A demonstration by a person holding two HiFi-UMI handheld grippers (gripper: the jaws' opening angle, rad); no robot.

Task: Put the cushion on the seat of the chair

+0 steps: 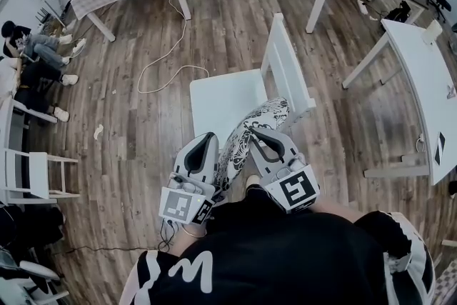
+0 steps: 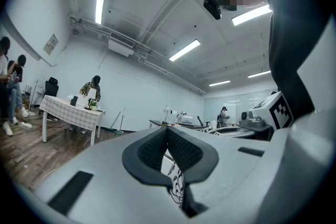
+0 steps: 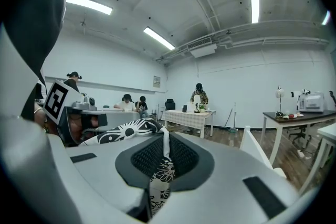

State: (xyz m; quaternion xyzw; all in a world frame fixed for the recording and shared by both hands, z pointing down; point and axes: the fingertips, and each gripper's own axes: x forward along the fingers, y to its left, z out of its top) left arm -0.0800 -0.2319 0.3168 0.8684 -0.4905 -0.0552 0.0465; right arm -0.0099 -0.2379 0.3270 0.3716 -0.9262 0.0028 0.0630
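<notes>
Jaws of the left gripper [image 1: 206, 146] and the right gripper [image 1: 261, 133] are each clamped on the patterned cushion [image 1: 268, 115], held up between them, its far end over the white chair's [image 1: 221, 100] near right corner.

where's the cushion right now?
Head view, centre: the cushion is gripped by the left gripper and right gripper, held at the near edge of the white chair seat.

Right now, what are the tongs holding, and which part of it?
The patterned cushion. The left tongs pinch the fabric along one side edge and the right tongs pinch the opposite edge. Both are shut on it.
</notes>
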